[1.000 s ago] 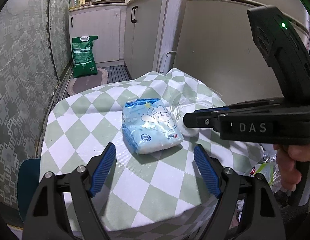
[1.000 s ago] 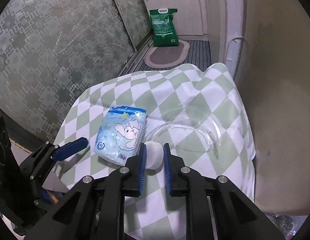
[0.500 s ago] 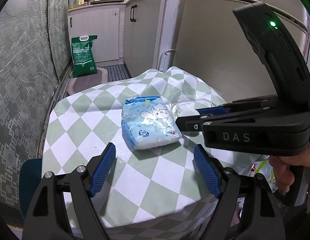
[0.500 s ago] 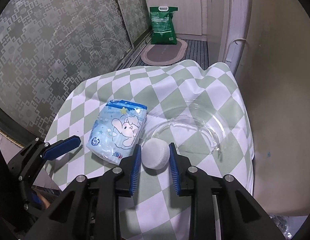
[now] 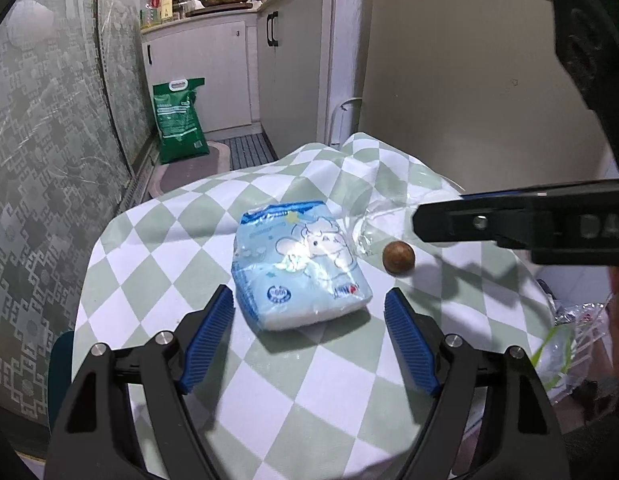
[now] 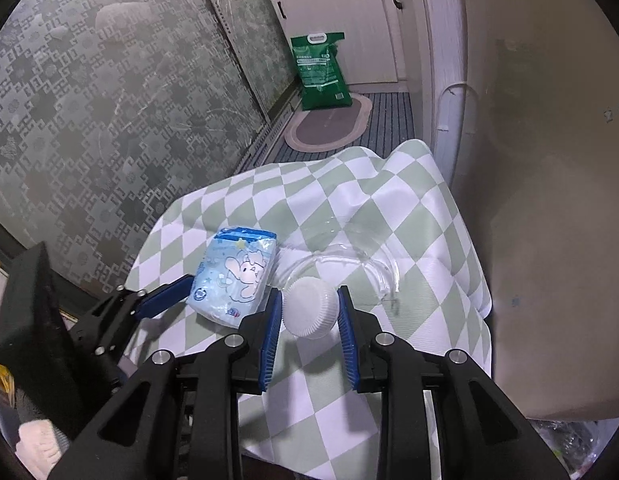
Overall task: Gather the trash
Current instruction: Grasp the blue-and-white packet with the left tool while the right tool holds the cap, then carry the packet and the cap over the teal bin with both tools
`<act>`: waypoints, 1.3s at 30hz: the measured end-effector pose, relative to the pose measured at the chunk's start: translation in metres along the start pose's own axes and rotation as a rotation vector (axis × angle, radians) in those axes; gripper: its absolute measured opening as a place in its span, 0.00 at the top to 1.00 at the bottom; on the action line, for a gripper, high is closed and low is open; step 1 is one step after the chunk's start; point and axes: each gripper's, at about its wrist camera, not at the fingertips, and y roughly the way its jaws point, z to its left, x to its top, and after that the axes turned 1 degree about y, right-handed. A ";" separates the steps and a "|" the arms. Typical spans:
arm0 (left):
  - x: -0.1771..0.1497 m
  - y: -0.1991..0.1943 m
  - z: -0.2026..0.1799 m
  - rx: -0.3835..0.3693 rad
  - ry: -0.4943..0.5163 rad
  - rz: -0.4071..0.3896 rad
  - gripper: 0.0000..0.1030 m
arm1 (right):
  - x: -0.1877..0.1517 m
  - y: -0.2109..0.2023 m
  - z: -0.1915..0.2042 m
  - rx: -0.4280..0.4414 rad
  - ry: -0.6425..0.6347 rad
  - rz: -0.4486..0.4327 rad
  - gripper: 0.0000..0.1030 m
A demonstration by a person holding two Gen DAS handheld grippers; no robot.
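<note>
Lifted off table, white cap in right tool, top seemingly facing camera.

A narrow kitchen passage runs back between a patterned frosted-glass partition and white cabinets with dark handles. A green sack stands on the floor by an oval mat (brownish, pale-rimmed). The desk wears a green-and-white checked cloth; a beige refrigerator stands beside it.

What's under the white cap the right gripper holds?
Left wrist view: a brown ball on the checked cloth below the right gripper. From the right wrist, the white cap hides it.
</note>
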 end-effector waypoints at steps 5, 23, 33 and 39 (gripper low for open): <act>0.004 0.005 -0.001 0.033 0.001 -0.008 0.32 | 0.000 -0.011 -0.002 0.029 0.005 -0.024 0.73; 0.009 -0.025 0.023 0.034 -0.042 -0.069 0.59 | 0.006 -0.013 0.015 0.054 -0.019 -0.041 0.73; 0.002 -0.043 0.055 0.023 -0.093 -0.075 0.65 | 0.015 0.004 0.048 0.072 -0.060 -0.029 0.73; 0.001 -0.057 0.073 0.024 -0.120 -0.099 0.65 | 0.018 0.014 0.067 0.086 -0.079 -0.019 0.73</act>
